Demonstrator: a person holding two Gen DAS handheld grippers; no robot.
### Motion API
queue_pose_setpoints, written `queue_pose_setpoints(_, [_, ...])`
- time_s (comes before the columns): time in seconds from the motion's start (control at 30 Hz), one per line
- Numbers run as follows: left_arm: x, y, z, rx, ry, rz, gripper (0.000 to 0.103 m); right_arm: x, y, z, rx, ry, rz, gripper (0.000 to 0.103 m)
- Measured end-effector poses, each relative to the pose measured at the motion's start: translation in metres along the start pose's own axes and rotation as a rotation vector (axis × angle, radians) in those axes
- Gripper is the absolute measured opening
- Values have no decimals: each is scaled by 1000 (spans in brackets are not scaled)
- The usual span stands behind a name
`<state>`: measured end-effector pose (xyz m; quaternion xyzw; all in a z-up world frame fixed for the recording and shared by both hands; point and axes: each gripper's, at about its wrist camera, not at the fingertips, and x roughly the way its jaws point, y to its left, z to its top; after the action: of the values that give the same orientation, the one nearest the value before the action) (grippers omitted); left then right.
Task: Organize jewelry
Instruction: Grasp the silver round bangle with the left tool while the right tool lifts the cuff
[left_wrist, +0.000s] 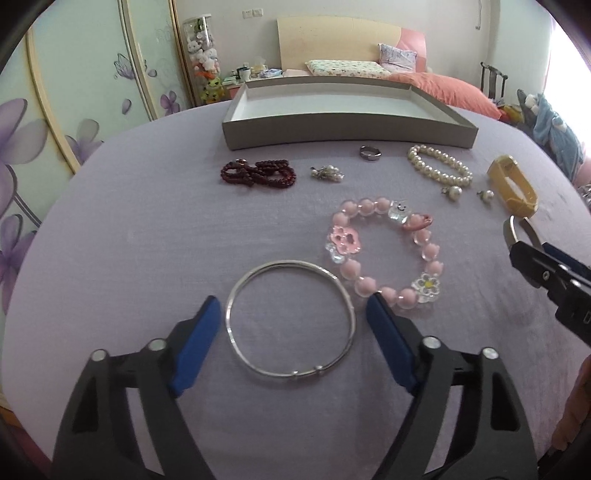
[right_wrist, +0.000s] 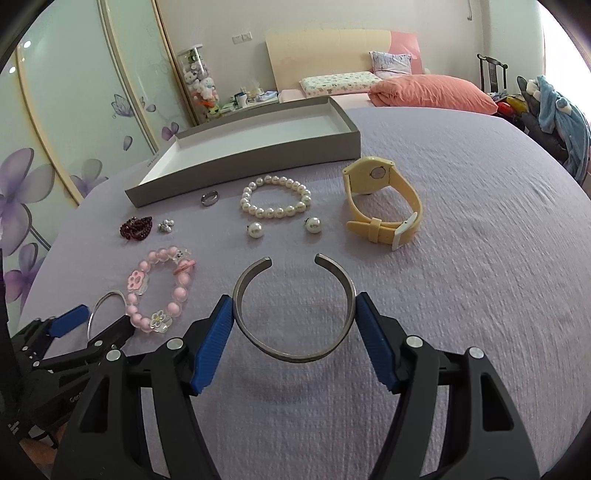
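My right gripper (right_wrist: 293, 308) is shut on an open silver cuff bangle (right_wrist: 295, 356), held slightly above the purple cloth with a shadow under it. My left gripper (left_wrist: 293, 308) is open around a thin silver bangle (left_wrist: 290, 319) lying flat; the pads do not touch it. It also shows in the right wrist view (right_wrist: 99, 304). A pink bead bracelet (left_wrist: 386, 251) lies just right of the left gripper. A grey box tray (left_wrist: 347, 125) stands empty at the back.
A pearl bracelet (right_wrist: 275, 197), two pearl earrings (right_wrist: 255, 229), a silver ring (right_wrist: 209, 198), dark red beads (right_wrist: 136, 227), a small brooch (right_wrist: 166, 226) and a yellow watch (right_wrist: 380, 199) lie on the purple cloth (right_wrist: 461, 258). A bed stands behind.
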<state>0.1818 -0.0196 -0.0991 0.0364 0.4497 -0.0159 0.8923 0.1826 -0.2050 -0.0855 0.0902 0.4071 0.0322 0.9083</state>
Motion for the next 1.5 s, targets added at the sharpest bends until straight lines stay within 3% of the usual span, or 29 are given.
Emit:
queue_pose_setpoints(0.03, [-1,0,0,2,-3,-6,70,0,0,0,0,-1,2,67])
queue_pose_setpoints(0.17, [-3,-2,-2,17,-15,-4,68,-1,0,-1,-1,-5,11,67])
queue_pose_setpoints(0.23, [-5,-2,-2,13,-24,-31,31,-2,1,-1,-4,-8,15,67])
queue_pose_setpoints(0.3, [-5,4,-1,-6,-20,-21,24,-3,2,-1,-6,-11,17,67])
queue_pose_setpoints(0.4, [-5,8,-1,-21,-24,-14,27,-5,3,-1,-10,-18,24,67])
queue_pose_setpoints(0.5, [-9,13,-5,-20,-34,-9,67,-6,4,-1,-11,-27,26,67])
queue_pose_setpoints(0.57, [-23,14,-9,11,-92,1,78,-7,4,-1,-15,-30,27,67])
queue_pose_setpoints(0.63, [-37,17,-12,31,-151,7,98,-7,4,-1,-19,-34,31,67])
queue_pose_setpoints(0.7, [-39,19,-10,51,-162,21,99,-6,3,-1,-19,-34,40,67])
queue_pose_setpoints(0.97, [5,25,9,43,-13,61,99,-3,2,2,-24,-32,59,67])
queue_pose_setpoints(1.1, [15,32,14,-19,23,9,99,-4,-2,4,-20,-36,54,67])
queue_pose_setpoints(1.27, [15,33,14,-29,20,-15,88,-4,-3,5,-19,-37,57,67])
queue_pose_setpoints(1.4, [10,29,12,-13,15,-26,71,-5,0,4,-29,-40,64,67])
queue_pose_setpoints(1.5, [9,28,11,-7,14,-27,71,-5,2,4,-30,-41,68,67])
